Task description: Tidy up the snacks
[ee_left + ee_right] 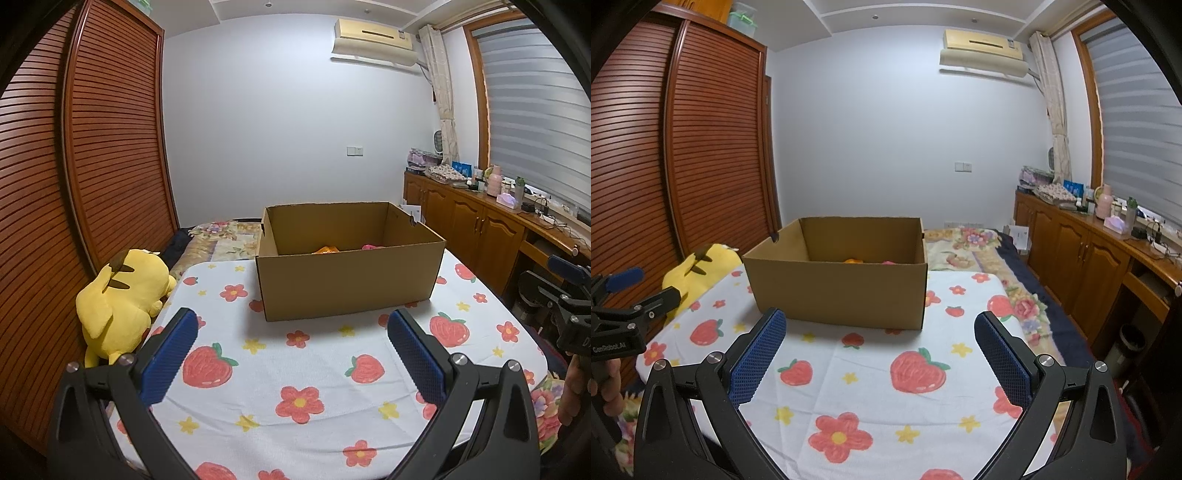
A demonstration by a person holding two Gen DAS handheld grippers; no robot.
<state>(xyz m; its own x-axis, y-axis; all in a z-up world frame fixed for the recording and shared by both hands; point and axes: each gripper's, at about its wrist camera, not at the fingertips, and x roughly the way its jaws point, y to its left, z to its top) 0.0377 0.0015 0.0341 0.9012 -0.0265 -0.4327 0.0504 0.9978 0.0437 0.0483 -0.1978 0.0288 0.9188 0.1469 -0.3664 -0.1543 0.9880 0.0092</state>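
An open cardboard box point(347, 280) stands at the far end of a table covered with a strawberry-and-flower cloth point(295, 369). Over its front wall I see the tops of an orange snack point(327, 250) and a pink snack point(371, 246) inside. The box also shows in the right wrist view point(842, 288), with the orange snack point(854, 260) and the pink snack point(888, 263). My left gripper point(291, 325) is open and empty above the cloth, short of the box. My right gripper point(880, 325) is open and empty too, short of the box.
A yellow plush toy point(122, 302) lies left of the table against a slatted wooden wardrobe point(92, 166). A bed with floral bedding point(979, 247) lies beyond the table. A wooden sideboard point(1089, 258) with bottles runs along the right wall.
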